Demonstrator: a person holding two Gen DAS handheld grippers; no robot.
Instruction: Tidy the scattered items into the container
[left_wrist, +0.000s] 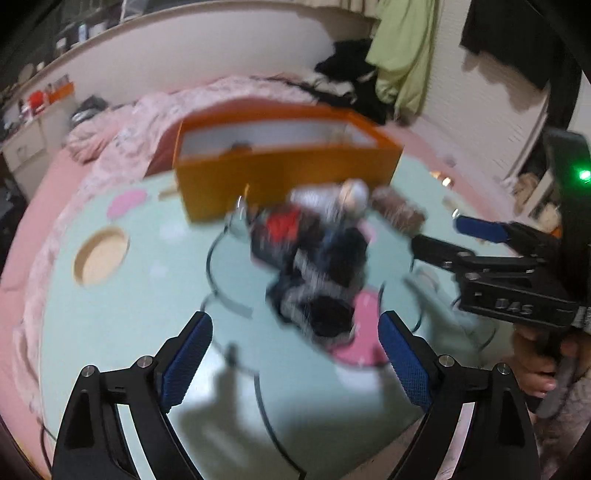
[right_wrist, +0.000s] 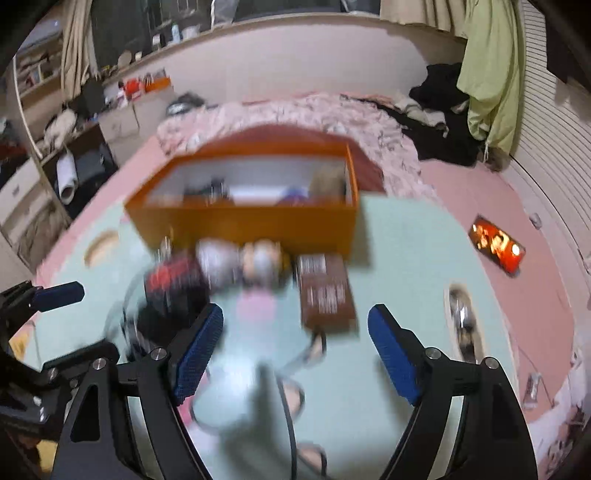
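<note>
Both frames motion-blurred, details soft.

Left gripper (left_wrist: 295, 354): fingers (left_wrist: 188, 354) spread wide, nothing between the pads, hovering over the pale green mat (left_wrist: 129, 314). Just ahead of it a dark, blurry pile (left_wrist: 317, 266) of items with a red patch, lying on the mat; can't tell what the individual pieces are.

Right gripper (right_wrist: 295, 349): fingers (right_wrist: 393, 354) also released, empty. A brown box (right_wrist: 325, 295) with printed text lies on the mat just beyond the gap, not touched. In the left wrist view the right gripper shows at the right edge, held in a hand (left_wrist: 535, 365), and its blue pads stand apart.

Orange box (right_wrist: 243, 206), the container, sits at the far side of the mat, open top, white inside, a few things already in it, too blurred to identify. The pile, a round pale item (right_wrist: 258, 258) and the brown box all lie right in front of its near wall, outside it.

A thin dark cable (left_wrist: 218, 258) loops across the mat around the pile. A red phone-like slab (right_wrist: 496, 249) lies well apart to the right on the pink bed (right_wrist: 480, 192).
</note>
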